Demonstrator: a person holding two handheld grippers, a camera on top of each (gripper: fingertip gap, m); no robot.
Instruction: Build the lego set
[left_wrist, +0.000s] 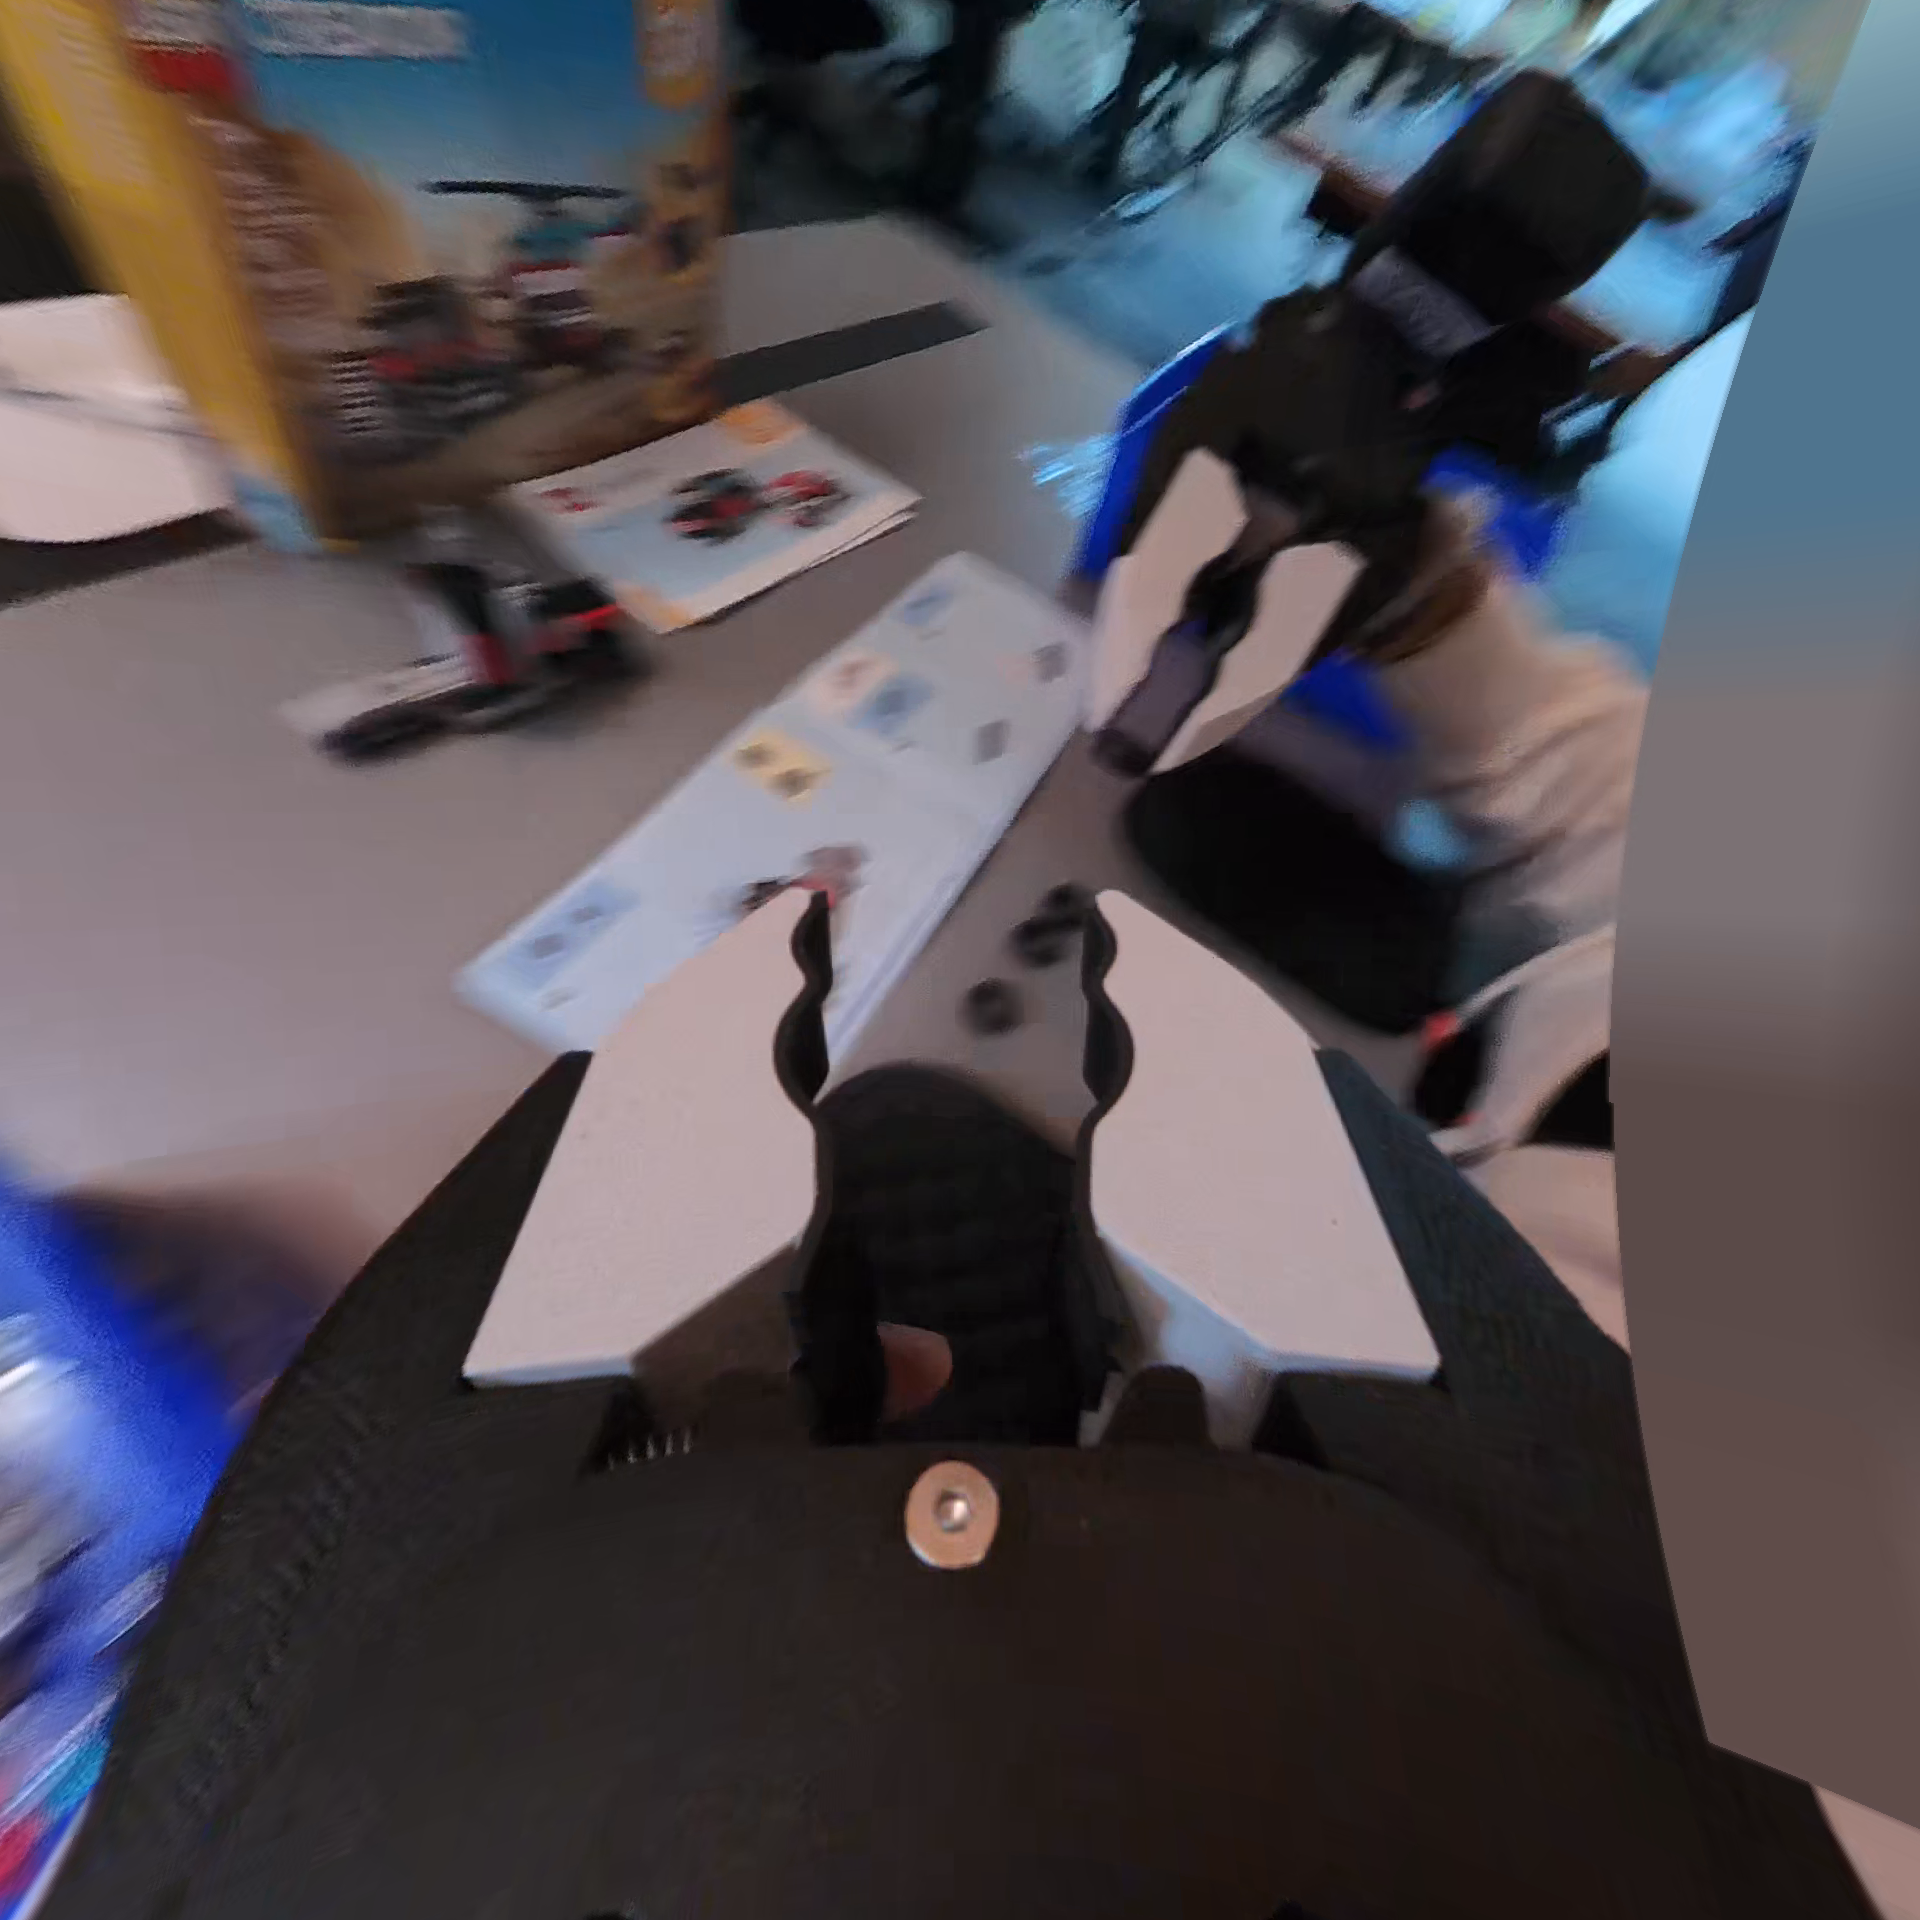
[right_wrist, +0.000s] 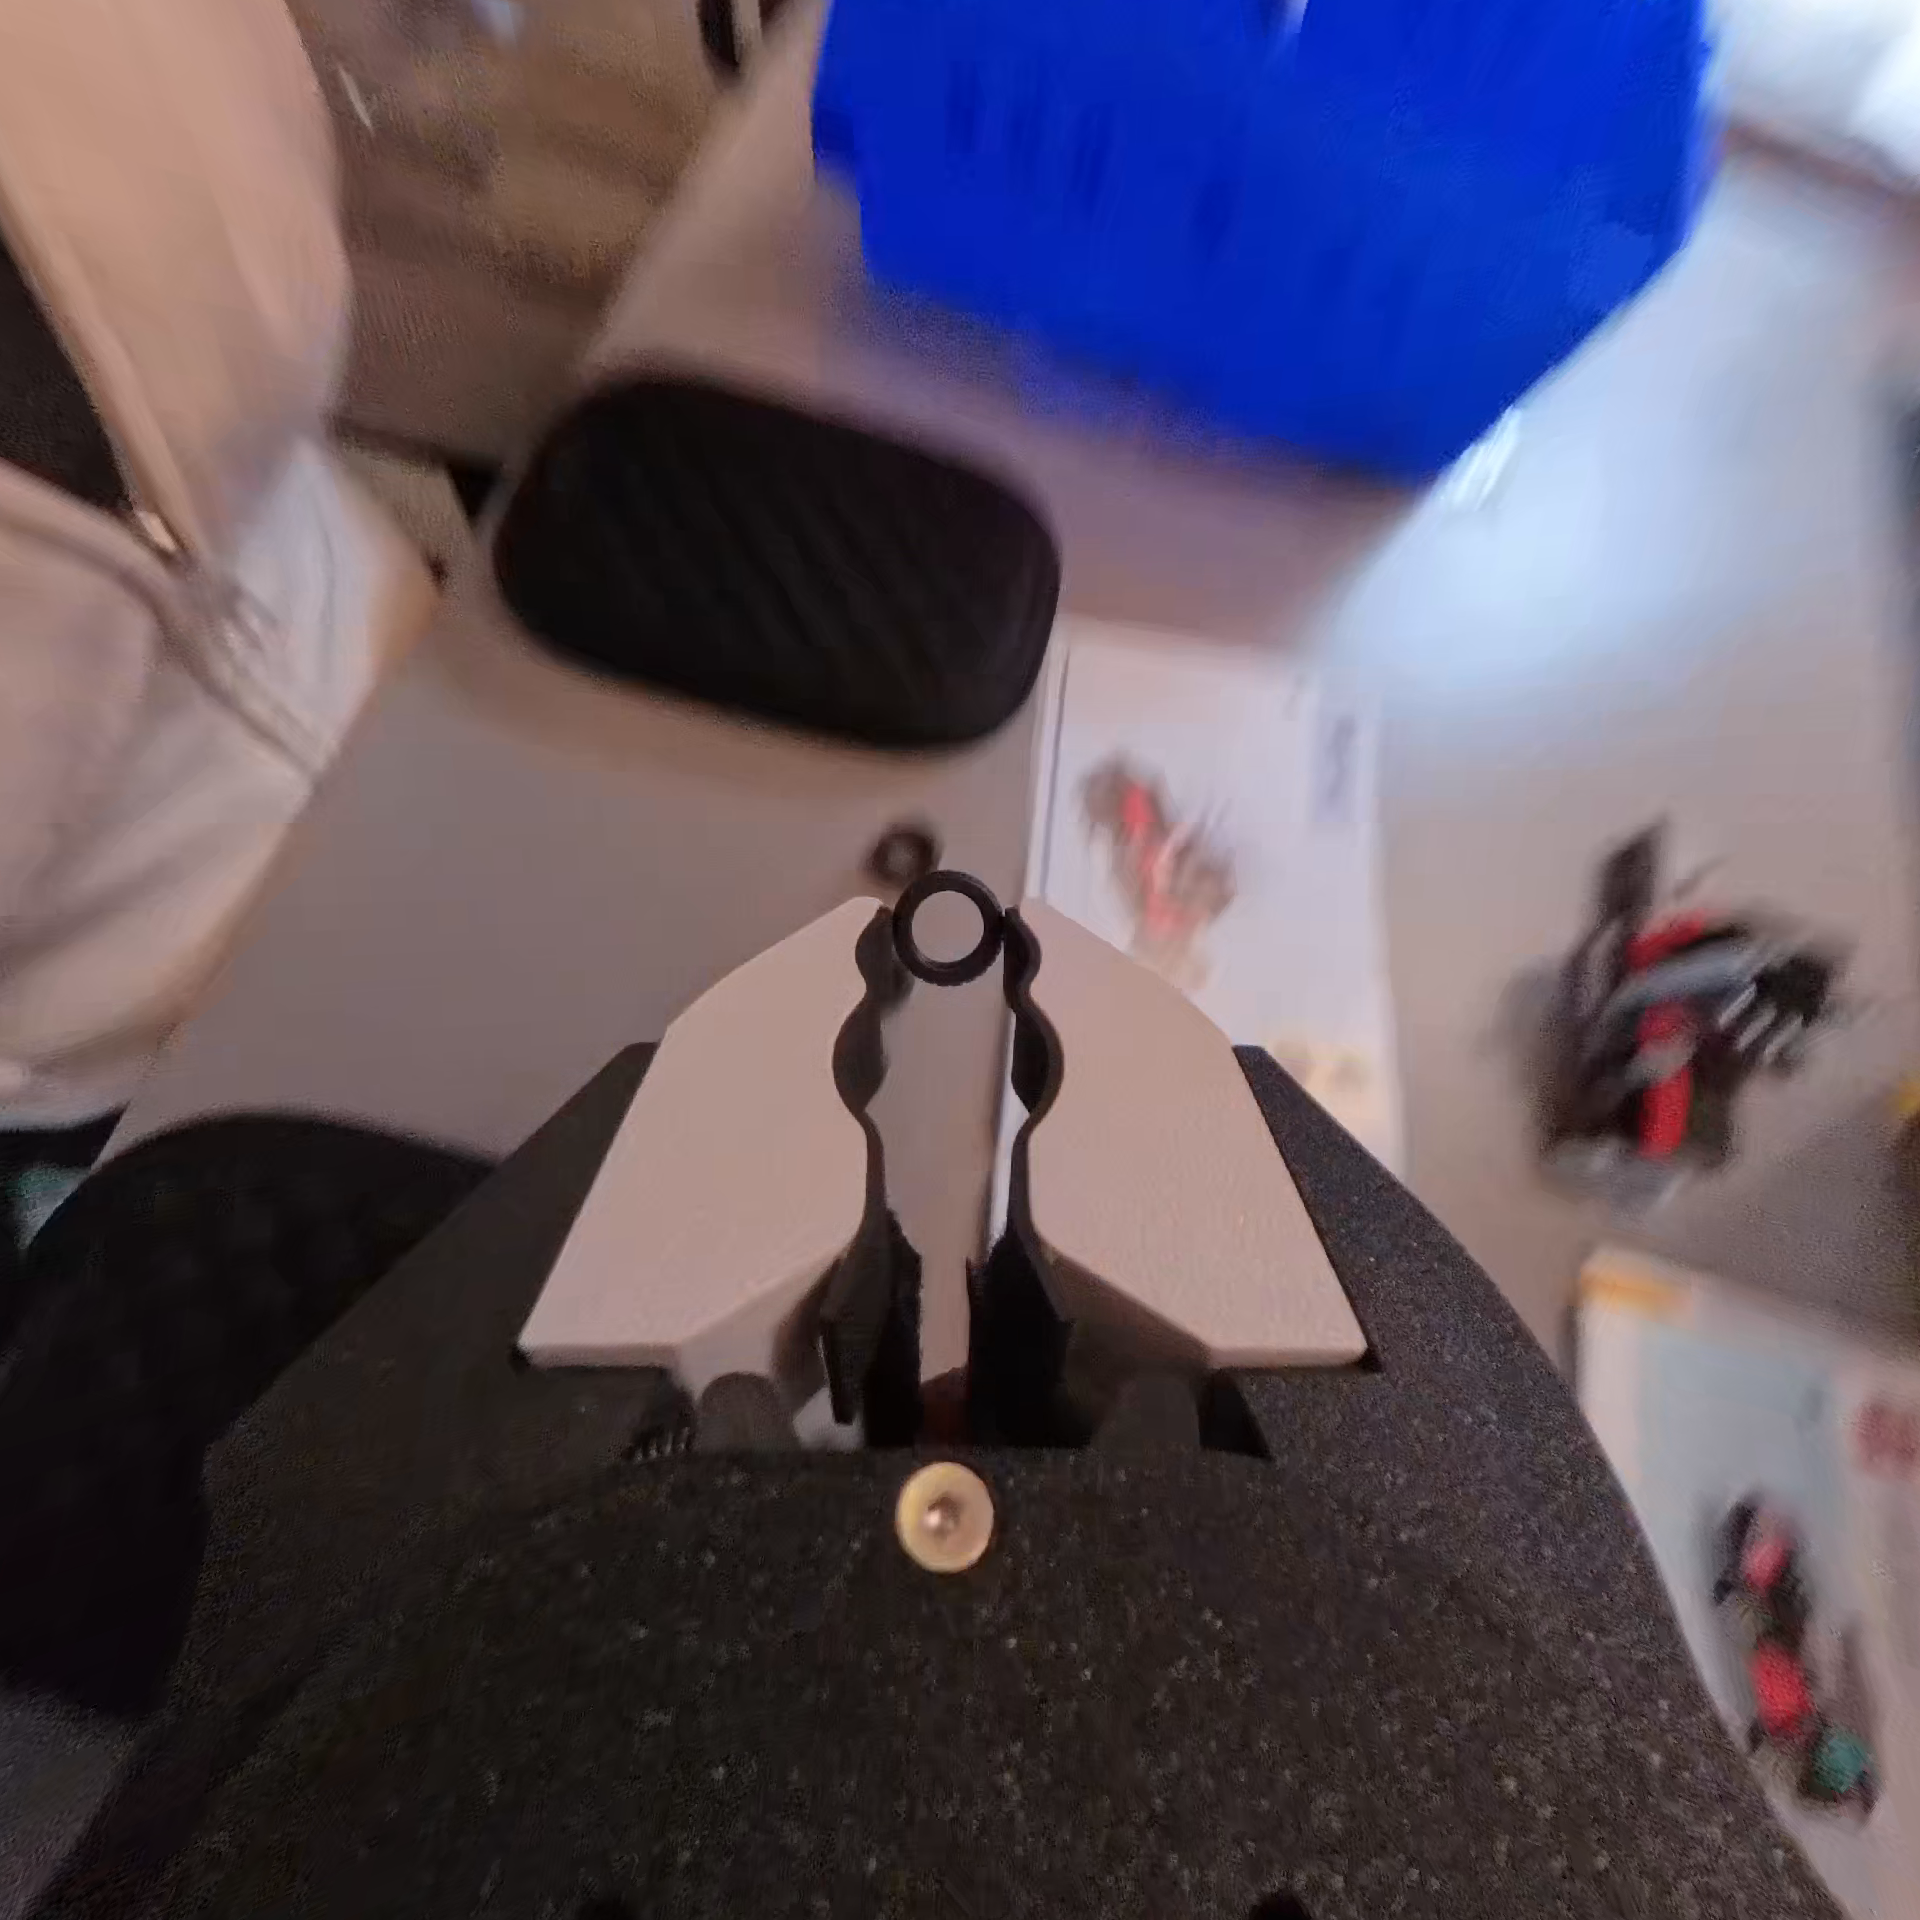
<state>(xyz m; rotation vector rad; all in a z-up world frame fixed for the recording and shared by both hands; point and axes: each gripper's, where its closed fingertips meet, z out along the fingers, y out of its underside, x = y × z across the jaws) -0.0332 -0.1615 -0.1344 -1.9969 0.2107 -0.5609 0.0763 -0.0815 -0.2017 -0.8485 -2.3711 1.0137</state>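
Black ring (right_wrist: 943, 932) pinched at right hand-held gripper (right_wrist: 948, 935) tips

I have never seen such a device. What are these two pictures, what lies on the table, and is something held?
A person holds two hand-held grippers; each carries a camera looking along its fingers. In the left wrist view, the left gripper is open above an open instruction booklet and some small black tyres on the grey table. A blurred half-built model stands beside the set's box. In the right wrist view, the right gripper pinches a small black ring.
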